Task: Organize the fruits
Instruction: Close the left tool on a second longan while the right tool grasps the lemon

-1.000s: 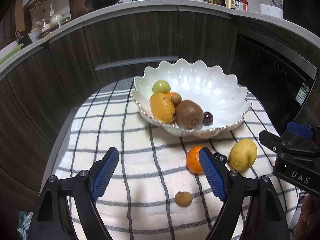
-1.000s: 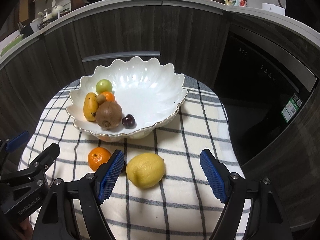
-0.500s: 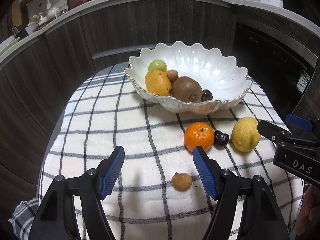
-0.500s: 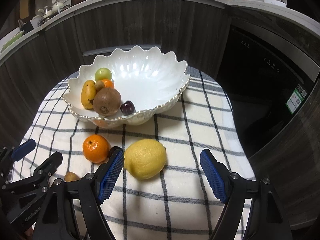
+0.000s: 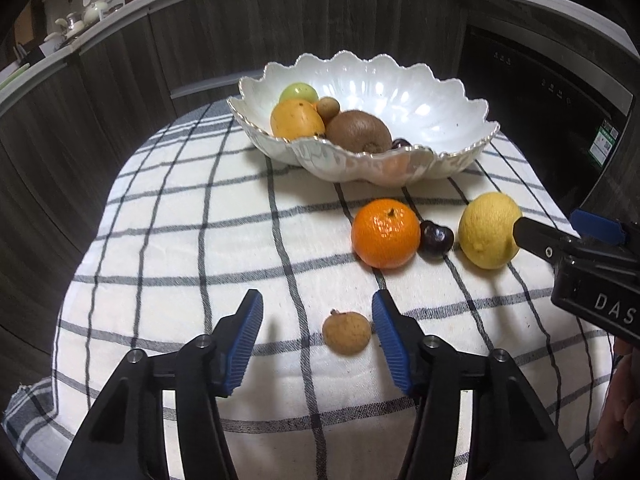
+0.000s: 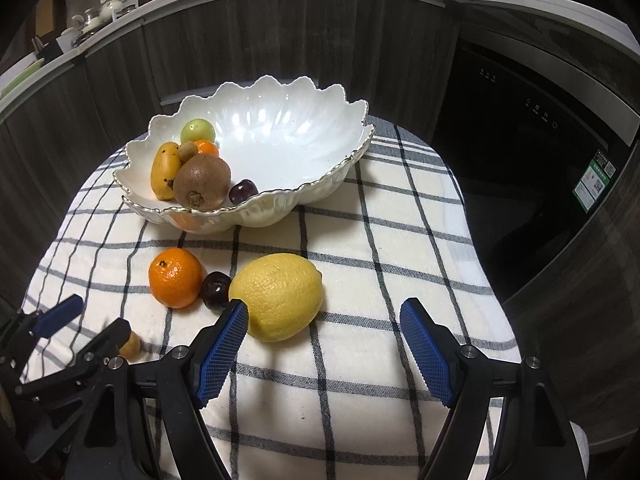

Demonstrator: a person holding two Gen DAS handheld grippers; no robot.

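A small brown longan (image 5: pixel 346 332) lies on the checked cloth between the jaws of my left gripper (image 5: pixel 318 334). The jaws are closing; the right pad is near the fruit, the left pad stands well off. An orange (image 5: pixel 386 232), a dark cherry (image 5: pixel 436 238) and a lemon (image 5: pixel 488 230) lie in a row in front of the white scalloped bowl (image 5: pixel 400 92). My right gripper (image 6: pixel 324 344) is open just short of the lemon (image 6: pixel 278 296), its left fingertip beside it. The bowl (image 6: pixel 288 136) holds a mango, a kiwi, a green fruit and other small fruits.
The cloth (image 5: pixel 180 240) covers a small table whose edges drop off left, right and near. Dark wood cabinets (image 6: pixel 240 40) curve behind the bowl, a black appliance front (image 6: pixel 540 140) stands at the right, and a worktop with kitchenware runs above.
Both grippers have sunk toward the cloth. The left jaws have narrowed, and the longan now lies between them. The right gripper has come closer to the lemon, its opening unchanged.
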